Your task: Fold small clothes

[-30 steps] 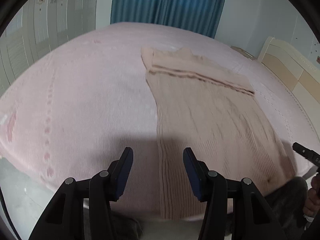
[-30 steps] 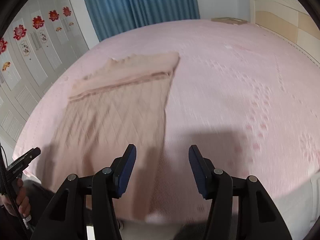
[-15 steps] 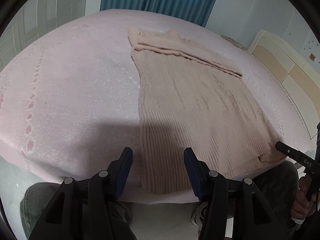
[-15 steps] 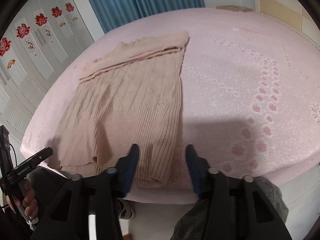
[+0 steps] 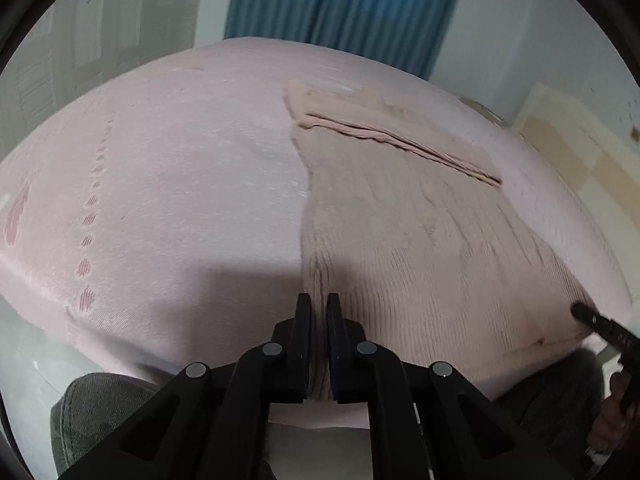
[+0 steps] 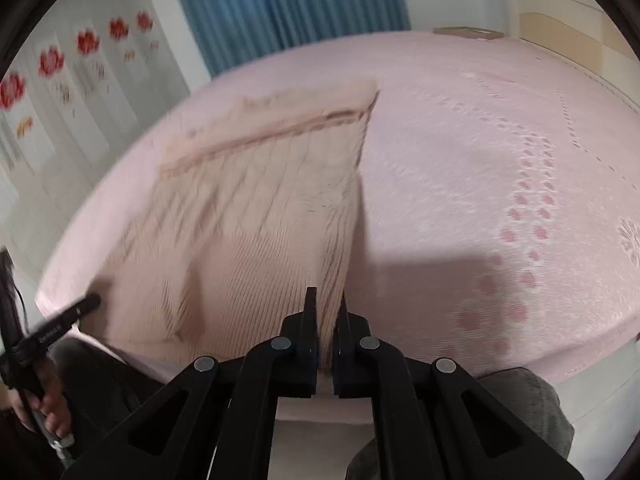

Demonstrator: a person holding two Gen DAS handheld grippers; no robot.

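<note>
A beige ribbed knit garment [image 5: 400, 216] lies flat on the pink bed, its far end folded over in a band; it also shows in the right wrist view [image 6: 256, 216]. My left gripper [image 5: 319, 304] is shut on the garment's near left hem corner, with knit bunched between the jaws. My right gripper [image 6: 327, 304] is shut on the near right hem corner, and the cloth there rises off the bed. Each gripper's tip shows in the other's view, the right gripper [image 5: 584, 314] at the right edge and the left gripper [image 6: 86, 304] at the left edge.
The pink bedspread [image 5: 168, 184] covers a wide bed whose near edge [image 6: 520, 360] runs just past the grippers. Blue curtains [image 5: 344, 12] hang behind. A cream headboard [image 6: 560, 12] stands at the right, wardrobe doors with red flowers [image 6: 52, 64] at the left. The person's legs [image 5: 100, 412] are below.
Both grippers were open above the hem; they have moved down to the near corners and shut on the cloth. The right corner has lifted slightly.
</note>
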